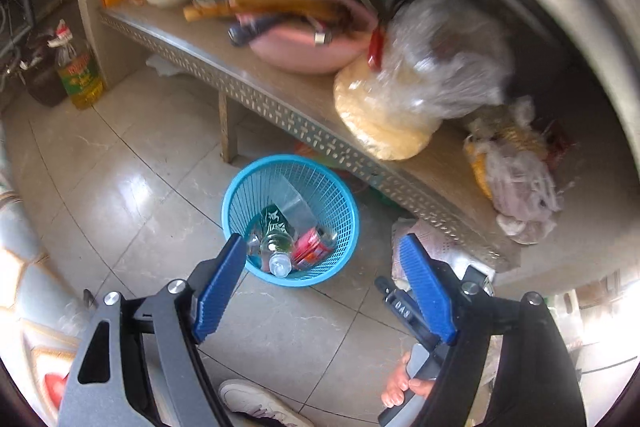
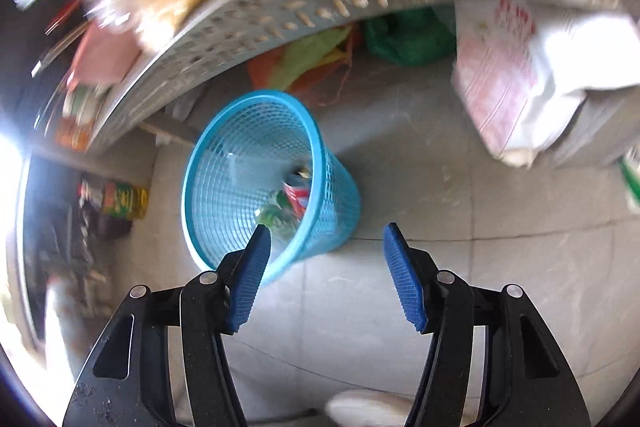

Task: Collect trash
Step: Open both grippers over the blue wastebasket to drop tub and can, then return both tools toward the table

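A blue mesh waste basket (image 1: 342,227) stands on the tiled floor under the shelf edge; the right wrist view shows the same basket (image 2: 216,187) from the other side. Inside lie a clear plastic bottle (image 1: 278,259), a red can (image 1: 314,245) and a green-printed wrapper (image 1: 276,219); the can (image 2: 298,193) also shows in the right wrist view. My left gripper (image 1: 324,247) hangs above the basket's near rim, open, nothing between its blue pads. My right gripper (image 2: 326,231) is open too, empty, just right of the basket.
A low perforated metal shelf (image 1: 280,107) carries a pink basin (image 1: 308,55), bowls and a clear bag of grain (image 1: 400,99). An oil bottle (image 1: 80,75) stands at far left. Bags (image 2: 320,63) lie under the shelf. A white sack (image 2: 516,83) sits right. A shoe (image 1: 256,403) is near.
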`<state>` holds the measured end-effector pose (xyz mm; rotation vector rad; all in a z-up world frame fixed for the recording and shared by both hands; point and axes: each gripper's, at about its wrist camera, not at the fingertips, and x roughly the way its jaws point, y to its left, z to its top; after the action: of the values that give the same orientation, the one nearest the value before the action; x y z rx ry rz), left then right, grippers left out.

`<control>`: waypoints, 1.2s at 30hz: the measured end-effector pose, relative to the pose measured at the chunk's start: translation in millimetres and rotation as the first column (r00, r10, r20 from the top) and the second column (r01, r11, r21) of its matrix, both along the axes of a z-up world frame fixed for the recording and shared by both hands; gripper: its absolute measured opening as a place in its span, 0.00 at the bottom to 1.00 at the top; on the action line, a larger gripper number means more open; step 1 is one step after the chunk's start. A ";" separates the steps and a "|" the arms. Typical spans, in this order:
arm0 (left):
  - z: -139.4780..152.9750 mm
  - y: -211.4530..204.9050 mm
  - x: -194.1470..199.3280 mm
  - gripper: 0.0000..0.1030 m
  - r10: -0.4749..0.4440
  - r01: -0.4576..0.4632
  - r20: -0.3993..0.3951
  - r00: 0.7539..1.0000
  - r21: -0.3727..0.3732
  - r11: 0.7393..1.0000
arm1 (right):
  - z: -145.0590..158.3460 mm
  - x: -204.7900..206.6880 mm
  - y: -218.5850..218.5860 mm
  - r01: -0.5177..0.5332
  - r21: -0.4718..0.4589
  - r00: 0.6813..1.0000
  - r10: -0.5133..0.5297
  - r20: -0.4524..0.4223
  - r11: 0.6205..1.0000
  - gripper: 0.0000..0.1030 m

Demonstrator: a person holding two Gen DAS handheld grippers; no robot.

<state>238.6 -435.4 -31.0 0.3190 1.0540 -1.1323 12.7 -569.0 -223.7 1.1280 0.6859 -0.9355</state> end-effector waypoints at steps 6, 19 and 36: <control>49.3 94.5 -13.3 0.84 0.077 -0.068 0.084 0.994 -0.106 0.992 | 35.1 -1.4 47.2 -0.182 -0.146 0.981 0.169 -0.094 0.972 0.56; 67.2 367.8 -71.3 0.94 0.470 -0.421 0.204 0.859 -0.244 0.874 | 145.9 22.2 129.4 -0.526 -0.395 0.840 0.532 -0.103 0.753 0.72; 24.7 582.3 -80.1 0.94 0.845 -0.797 0.108 0.523 -0.289 0.530 | 225.6 121.1 273.8 -0.822 -0.387 0.440 0.897 0.033 0.418 0.75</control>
<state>158.6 146.9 -6.3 -0.2300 0.7050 -0.2858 133.8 -295.2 2.0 0.4171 0.7587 0.0372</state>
